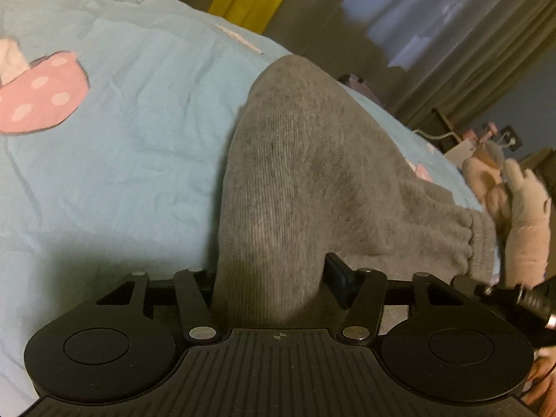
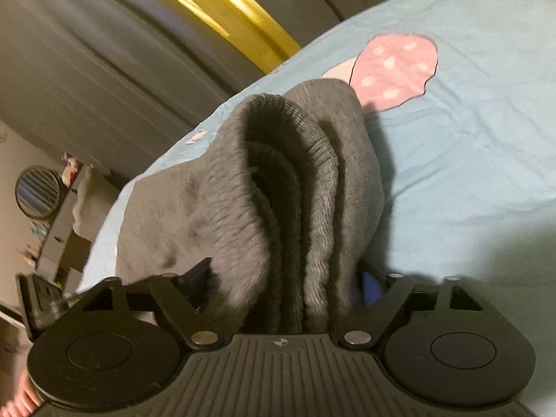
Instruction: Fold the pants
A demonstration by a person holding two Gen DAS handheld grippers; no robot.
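Nearest the left wrist camera, the left gripper (image 1: 269, 278) has its jaws pinching a thick bunch of the grey pants (image 1: 299, 173), the cloth rising straight out from between them. In the right wrist view the right gripper (image 2: 288, 288) likewise has its jaws clamped on the pants (image 2: 278, 191), here on several stacked layers with a ribbed, elasticated band curling over the top, so this looks like the waist or a cuff end, though which one I cannot say for sure. Just beyond the grippers the pants drape in a hump, part held up and part resting on the bed (image 1: 121, 139), which is covered in a light blue sheet with a pink spotted pattern (image 1: 45, 93). Judging from the layers already doubled up in the right grip, at least one fold seems to be made, and the pants appear to be mid-carry for another; they are not yet laid flat as a neat bundle, so lowering, releasing and smoothing are left. Farther off sit a stuffed toy (image 1: 521, 208) at the bed's edge, then curtains (image 2: 87, 52).
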